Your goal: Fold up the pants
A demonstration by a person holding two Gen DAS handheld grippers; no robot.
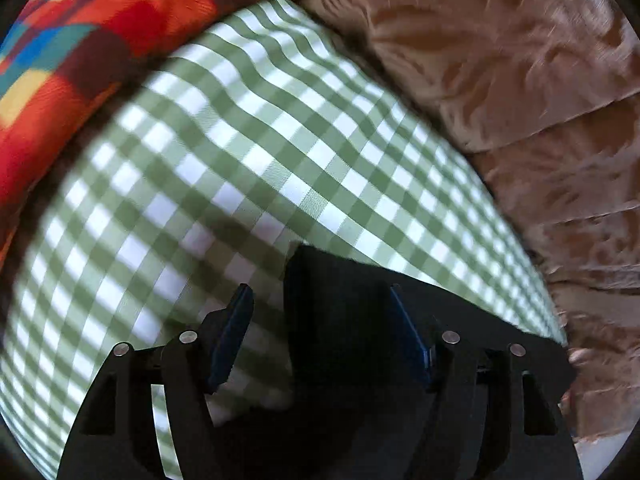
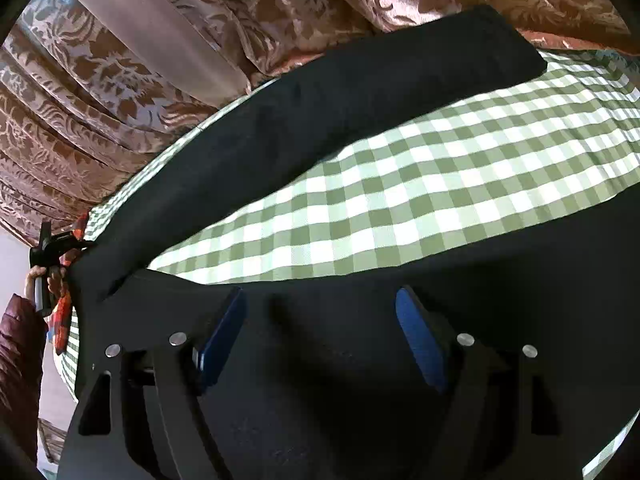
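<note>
Black pants [image 2: 320,120] lie spread on a green-and-white checked cloth [image 2: 420,208], one leg running to the far right, the other passing under my right gripper [image 2: 320,312]. The right gripper is open, its blue pads [image 2: 420,344] above the black fabric. In the left wrist view, my left gripper [image 1: 320,312] is open, with a corner of the pants [image 1: 352,300] between its fingers, over the checked cloth [image 1: 240,160]. The left gripper also shows in the right wrist view [image 2: 52,252] at the pants' far left end.
A brown patterned curtain [image 1: 520,80] hangs along the far edge of the surface, also in the right wrist view [image 2: 120,80]. A multicoloured red, yellow and blue cushion [image 1: 80,40] lies at the left. A hand and dark red sleeve [image 2: 20,340] hold the left gripper.
</note>
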